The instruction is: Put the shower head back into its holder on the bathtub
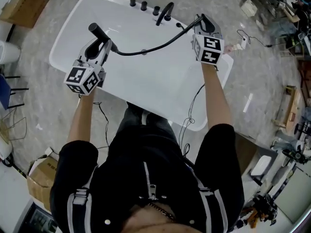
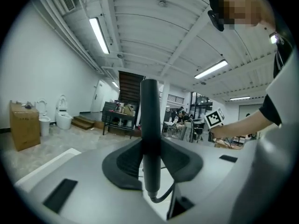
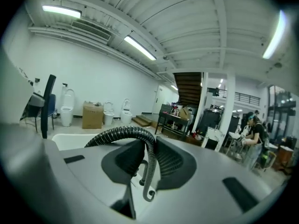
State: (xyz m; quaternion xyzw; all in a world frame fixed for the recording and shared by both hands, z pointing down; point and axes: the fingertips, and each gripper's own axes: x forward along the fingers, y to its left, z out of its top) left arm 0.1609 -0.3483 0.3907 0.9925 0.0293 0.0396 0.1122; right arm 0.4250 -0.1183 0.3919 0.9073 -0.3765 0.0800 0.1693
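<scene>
A black shower head (image 1: 95,32) is held above the white bathtub (image 1: 160,89), with my left gripper (image 1: 100,45) shut on its handle. In the left gripper view the handle (image 2: 149,139) stands upright between the pads. Its black hose (image 1: 155,45) sags across the tub to my right gripper (image 1: 202,24), which is shut on it. In the right gripper view the ribbed hose (image 3: 148,155) loops down between the jaws. Black knobs (image 1: 144,5) and a spout (image 1: 167,9) line the tub's far rim.
Cardboard boxes (image 1: 23,4) stand on the stone floor at the far left, and another box (image 1: 43,174) is near my left side. Cables (image 1: 192,108) trail over the tub's near edge. Equipment (image 1: 286,13) crowds the right side.
</scene>
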